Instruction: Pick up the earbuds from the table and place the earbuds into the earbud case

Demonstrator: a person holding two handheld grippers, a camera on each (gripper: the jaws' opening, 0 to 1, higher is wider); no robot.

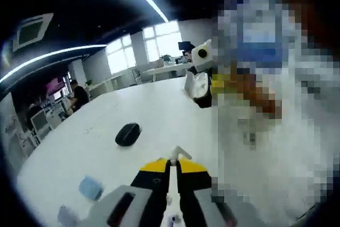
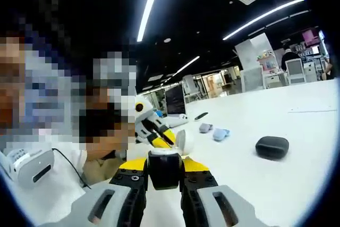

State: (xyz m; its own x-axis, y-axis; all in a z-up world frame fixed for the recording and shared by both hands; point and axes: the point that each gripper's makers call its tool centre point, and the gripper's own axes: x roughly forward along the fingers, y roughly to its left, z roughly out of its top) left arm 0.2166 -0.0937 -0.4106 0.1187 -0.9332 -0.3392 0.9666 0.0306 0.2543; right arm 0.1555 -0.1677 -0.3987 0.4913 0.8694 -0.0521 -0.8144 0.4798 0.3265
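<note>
In the left gripper view my left gripper is shut, with a small white earbud pinched at its yellow-tipped jaws above the white table. In the right gripper view my right gripper is shut on a small black earbud case, whose pale lid stands open. The left gripper shows just beyond that case, its yellow tips close to it. The right gripper appears at upper centre of the left gripper view, holding something white and black.
A black oval pouch lies on the table. Light-blue small cases and a dark phone lie farther off. A person in a white shirt is close by. Desks and seated people line the background.
</note>
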